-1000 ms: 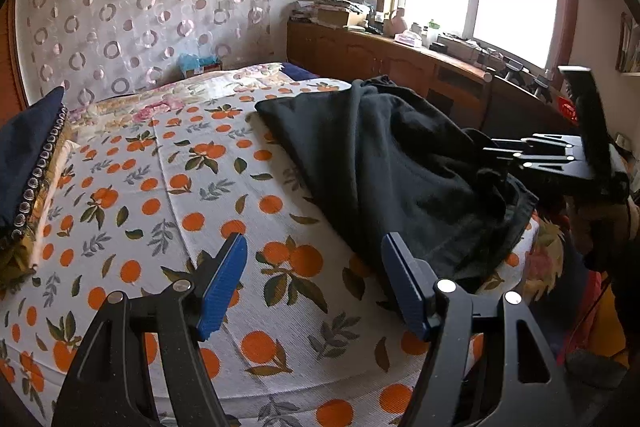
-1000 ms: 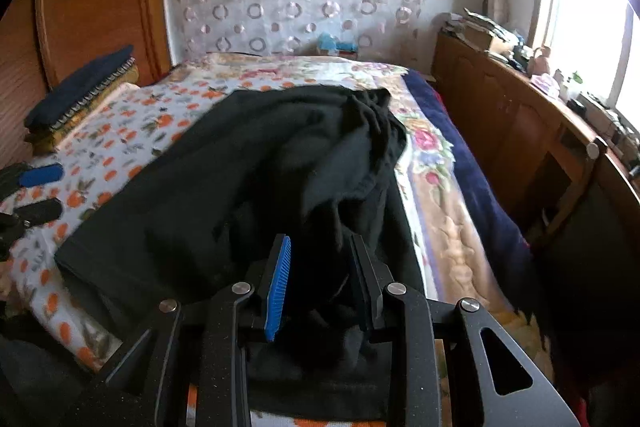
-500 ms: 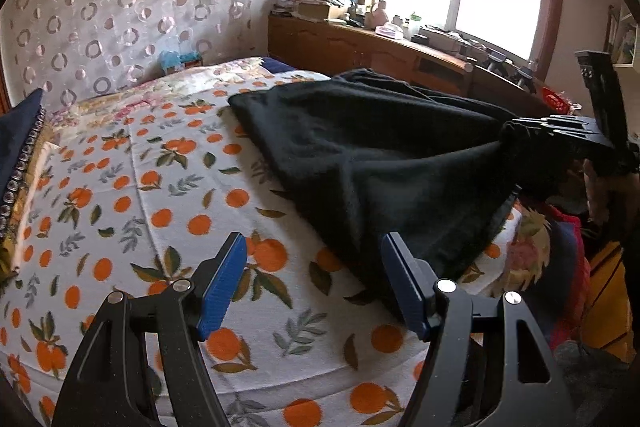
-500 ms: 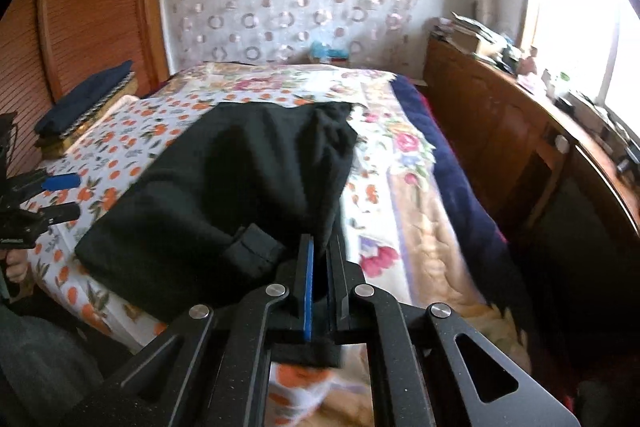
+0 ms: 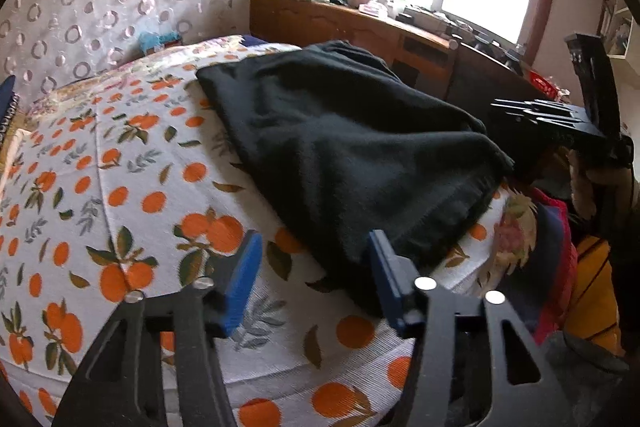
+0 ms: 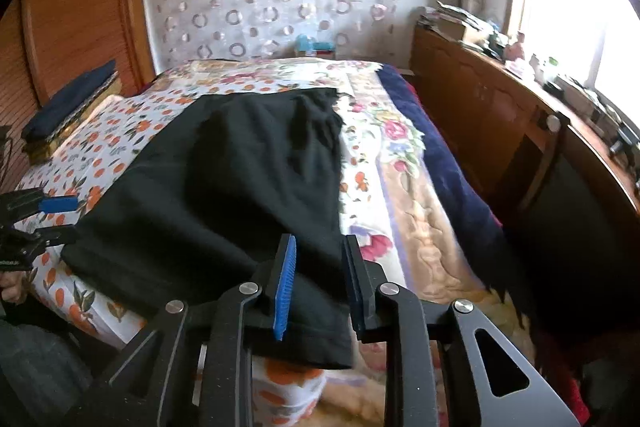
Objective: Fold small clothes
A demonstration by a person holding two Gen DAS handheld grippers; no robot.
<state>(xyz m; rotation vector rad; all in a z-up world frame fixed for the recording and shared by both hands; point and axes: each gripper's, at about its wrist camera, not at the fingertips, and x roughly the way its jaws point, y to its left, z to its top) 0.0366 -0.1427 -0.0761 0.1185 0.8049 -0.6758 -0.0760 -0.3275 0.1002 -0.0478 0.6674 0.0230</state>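
A black, soft fleece garment [image 5: 352, 147] lies spread flat on the white bedsheet printed with oranges and green leaves [image 5: 120, 187], its long side running from the near edge of the bed toward the far end, its surface loosely rumpled. Seen in the right wrist view, the same garment [image 6: 240, 179] covers the middle of the bed, with a floral quilt with a navy border [image 6: 416, 163] just beside it on the window side.

The left gripper [image 5: 312, 275] hovers over the sheet at the garment's near corner with its blue-padded fingers [image 5: 242, 279] spread wide, nothing between them; the inner finger sits just beside the garment's hem, and contact cannot be judged.

The right gripper [image 6: 318, 283] stands at the garment's other near corner, its jaws parted to a moderate gap. The dark fabric passes between and under the blue ribbed pad [image 6: 285, 287], hanging over the bed edge, but the pads are not closed against it.

Beyond the garment, a stack of folded dark blue textiles [image 6: 68, 111] rests by the wooden headboard [image 6: 80, 11], and a long wooden cabinet [image 6: 520, 131] runs under the bright window, well apart from the garment
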